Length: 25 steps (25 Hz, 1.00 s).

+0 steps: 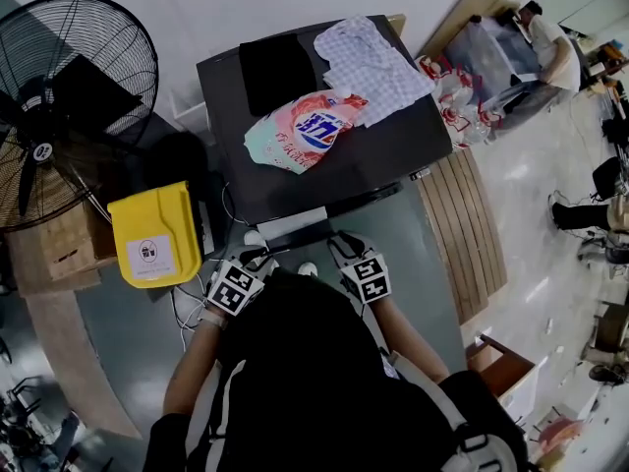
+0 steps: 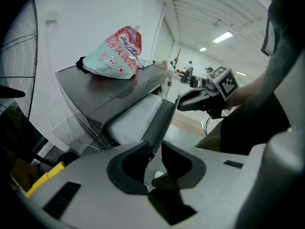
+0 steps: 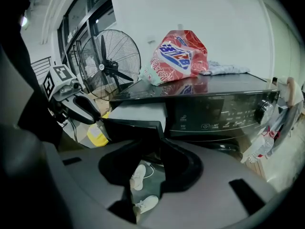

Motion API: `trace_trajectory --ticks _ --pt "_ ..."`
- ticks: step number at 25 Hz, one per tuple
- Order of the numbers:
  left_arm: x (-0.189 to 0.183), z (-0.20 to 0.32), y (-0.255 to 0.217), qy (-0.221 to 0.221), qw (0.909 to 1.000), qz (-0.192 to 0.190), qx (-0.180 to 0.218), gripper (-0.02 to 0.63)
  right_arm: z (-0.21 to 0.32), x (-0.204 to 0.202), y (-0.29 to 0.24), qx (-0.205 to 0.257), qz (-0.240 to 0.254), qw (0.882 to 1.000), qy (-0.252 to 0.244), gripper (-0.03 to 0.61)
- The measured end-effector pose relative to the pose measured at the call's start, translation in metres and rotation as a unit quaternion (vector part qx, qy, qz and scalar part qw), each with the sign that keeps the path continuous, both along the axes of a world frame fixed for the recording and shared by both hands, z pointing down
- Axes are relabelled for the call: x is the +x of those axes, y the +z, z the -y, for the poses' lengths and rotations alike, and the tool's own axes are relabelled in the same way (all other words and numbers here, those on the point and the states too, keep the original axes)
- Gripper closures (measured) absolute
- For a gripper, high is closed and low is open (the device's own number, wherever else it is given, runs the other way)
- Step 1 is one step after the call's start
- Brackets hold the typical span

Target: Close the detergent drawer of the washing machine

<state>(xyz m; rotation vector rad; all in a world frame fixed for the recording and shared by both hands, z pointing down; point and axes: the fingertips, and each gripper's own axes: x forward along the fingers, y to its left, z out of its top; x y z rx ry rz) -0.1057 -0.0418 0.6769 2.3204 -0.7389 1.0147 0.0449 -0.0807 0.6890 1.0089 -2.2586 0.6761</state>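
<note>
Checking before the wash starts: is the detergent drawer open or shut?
Open: the detergent drawer juts out of the washing machine, white top exposed.

My left gripper [image 2: 153, 152] and right gripper [image 3: 151, 159] are pale grey, dark-padded; each bears a black-and-white marker cube [image 1: 236, 288]; my top [image 1: 324, 382] is black.

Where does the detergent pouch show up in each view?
Head view: pouch at upper middle, lying on the washer.
Left gripper view: pouch at upper left, on the washer's top.
Right gripper view: pouch at top middle.
Shared landmark: the open drawer below it.
</note>
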Motion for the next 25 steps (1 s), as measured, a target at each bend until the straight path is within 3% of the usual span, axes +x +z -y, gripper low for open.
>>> trace_trajectory --ticks 19,25 --pt "-0.011 0.027 -0.001 -0.01 0.9999 -0.011 0.008 0.526 0.027 -0.01 -0.001 0.01 0.007 1.0 0.022 0.446" --pt "-0.012 0.027 0.001 -0.058 0.9974 -0.041 -0.011 0.509 0.026 -0.008 -0.003 0.009 0.012 1.0 0.013 0.447"
